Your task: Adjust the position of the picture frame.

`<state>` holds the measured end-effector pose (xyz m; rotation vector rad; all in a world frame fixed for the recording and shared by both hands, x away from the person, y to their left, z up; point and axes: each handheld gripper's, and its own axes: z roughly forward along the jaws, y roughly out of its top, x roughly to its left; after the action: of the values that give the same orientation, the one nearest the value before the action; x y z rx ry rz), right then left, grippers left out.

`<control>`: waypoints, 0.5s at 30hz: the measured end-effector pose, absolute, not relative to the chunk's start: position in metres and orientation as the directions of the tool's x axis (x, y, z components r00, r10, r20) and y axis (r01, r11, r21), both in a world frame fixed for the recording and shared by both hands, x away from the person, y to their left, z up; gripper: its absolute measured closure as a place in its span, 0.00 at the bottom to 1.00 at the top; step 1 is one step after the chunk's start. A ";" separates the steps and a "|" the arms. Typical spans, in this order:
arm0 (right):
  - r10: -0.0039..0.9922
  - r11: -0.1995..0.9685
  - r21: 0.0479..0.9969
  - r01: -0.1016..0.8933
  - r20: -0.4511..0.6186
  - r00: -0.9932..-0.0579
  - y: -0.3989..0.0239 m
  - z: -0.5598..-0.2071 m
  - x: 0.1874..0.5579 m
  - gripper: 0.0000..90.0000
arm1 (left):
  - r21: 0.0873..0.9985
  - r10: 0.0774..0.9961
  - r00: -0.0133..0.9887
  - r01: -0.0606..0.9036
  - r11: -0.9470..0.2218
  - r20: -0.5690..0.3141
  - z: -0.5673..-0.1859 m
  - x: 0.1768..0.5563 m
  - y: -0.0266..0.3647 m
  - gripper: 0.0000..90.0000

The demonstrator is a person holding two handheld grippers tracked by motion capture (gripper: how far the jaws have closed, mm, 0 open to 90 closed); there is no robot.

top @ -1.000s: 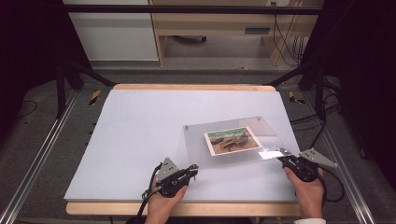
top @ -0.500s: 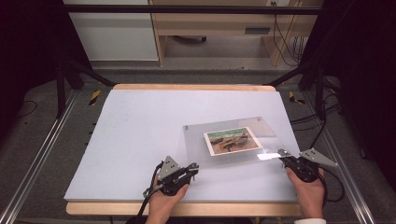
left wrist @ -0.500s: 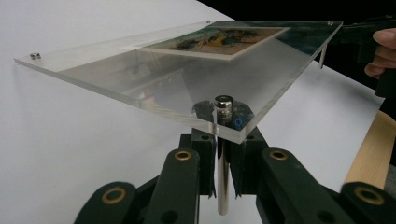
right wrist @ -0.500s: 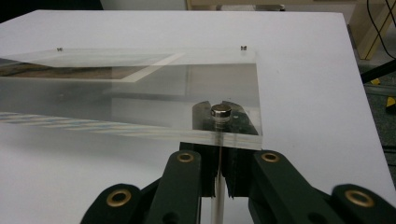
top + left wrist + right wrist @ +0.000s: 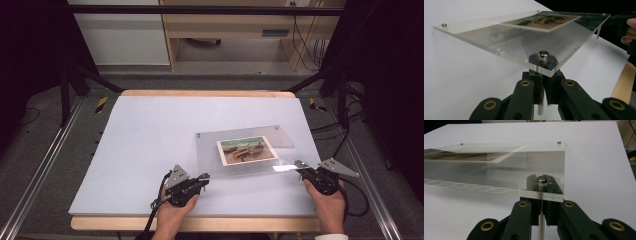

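The clear acrylic photo frame (image 5: 245,150) was held above the white table mat (image 5: 150,135), lifted by its two near corners, with a landscape-like picture (image 5: 246,150) sandwiched in the middle of it. It lay straight ahead of both grippers and stretched away from them, the far edge lower, so the plate was tilted, and its far corners seemed close to the mat or resting on it; I could not tell which.

The left gripper (image 5: 543,93) had its jaws together on the thin metal standoff pin (image 5: 540,105) which hung under the corner just above the jaws, below the screw cap (image 5: 543,54). The right gripper (image 5: 541,216) was clamped in the same way on the pin (image 5: 540,222) under its own corner, below the cap (image 5: 542,179). I judged that the pins were chosen because the plate itself is wide and slippery, while a pin gives the narrow jaws a firm hold, and two corners keep the plate from swinging.

Two other small caps (image 5: 559,142) sat at the far corners, well ahead of the jaws. In the left gripper view the other hand (image 5: 629,31) appeared far off at the right.

No brand, label or readable writing was visible on the frame, and the picture was too small to read. Beyond the mat was the wooden table edge (image 5: 205,93).
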<state>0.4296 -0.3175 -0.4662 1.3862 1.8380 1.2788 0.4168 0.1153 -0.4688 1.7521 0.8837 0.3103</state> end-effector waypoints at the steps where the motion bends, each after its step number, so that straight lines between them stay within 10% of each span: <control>1: 0.925 0.044 0.890 0.453 0.135 -0.354 -0.316 -0.465 0.429 0.94 | 0.905 0.695 0.687 0.406 -0.126 -0.212 -0.468 0.417 0.117 0.94; 15: 0.924 0.029 0.910 0.415 0.134 -0.359 -0.277 -0.437 0.423 0.94 | 0.929 0.731 0.660 0.355 -0.103 -0.171 -0.437 0.424 0.156 0.91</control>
<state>0.4230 -0.2768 -0.4368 1.3557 1.8050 1.3085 0.4236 0.1565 -0.4371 1.7082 0.8876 0.4011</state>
